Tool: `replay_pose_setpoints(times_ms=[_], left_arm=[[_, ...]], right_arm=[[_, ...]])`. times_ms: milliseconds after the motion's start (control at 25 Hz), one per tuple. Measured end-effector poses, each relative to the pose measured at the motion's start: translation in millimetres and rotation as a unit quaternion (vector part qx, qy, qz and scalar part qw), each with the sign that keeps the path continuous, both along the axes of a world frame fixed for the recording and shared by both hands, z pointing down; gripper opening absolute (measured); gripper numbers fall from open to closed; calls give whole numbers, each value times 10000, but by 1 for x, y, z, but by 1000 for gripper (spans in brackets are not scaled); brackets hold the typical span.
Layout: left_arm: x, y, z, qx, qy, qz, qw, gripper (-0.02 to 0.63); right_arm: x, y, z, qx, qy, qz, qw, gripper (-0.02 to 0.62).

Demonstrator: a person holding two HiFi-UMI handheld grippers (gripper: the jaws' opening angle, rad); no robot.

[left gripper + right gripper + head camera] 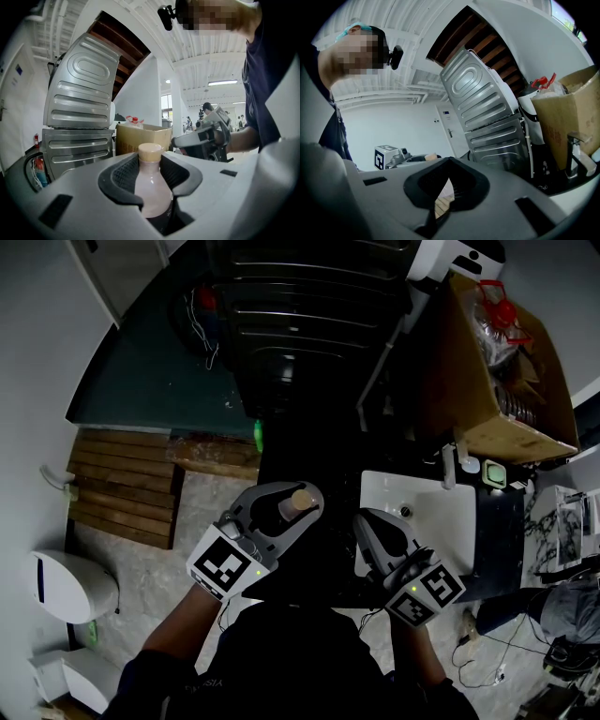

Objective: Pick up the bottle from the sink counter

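A bottle of pale pinkish liquid with a beige cap (301, 501) stands upright between the jaws of my left gripper (298, 495), held in the air over the dark floor left of the sink. In the left gripper view the bottle (151, 185) fills the gap, and the left gripper (151, 158) is shut on its shoulder and body. My right gripper (368, 520) hovers beside the white sink (450, 531). Its jaws meet at the tips with nothing between them, as the right gripper view shows of the right gripper (449, 160).
A faucet (449, 466) and a green-rimmed dish (494, 473) sit at the sink's back edge. An open cardboard box (511, 390) of plastic items stands behind it. A ribbed metal machine (300, 315) rises ahead, with wooden slats (122, 488) at the left.
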State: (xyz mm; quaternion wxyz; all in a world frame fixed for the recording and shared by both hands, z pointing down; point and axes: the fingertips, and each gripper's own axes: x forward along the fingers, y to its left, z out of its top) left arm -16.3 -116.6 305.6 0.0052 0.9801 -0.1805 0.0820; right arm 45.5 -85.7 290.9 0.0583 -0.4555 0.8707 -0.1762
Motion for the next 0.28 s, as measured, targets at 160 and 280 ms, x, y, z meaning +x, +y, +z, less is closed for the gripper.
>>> replay_pose_setpoints(times_ms=[160,280], left_arm=[[1,0,0,-11,8,0,10000,141],[2,0,-1,-80,5,12,10000,141]], right_arm=[[-2,-2,-6,40,-172,7,9998,20],[-2,-3,-7,41,-191,8,9998,20]])
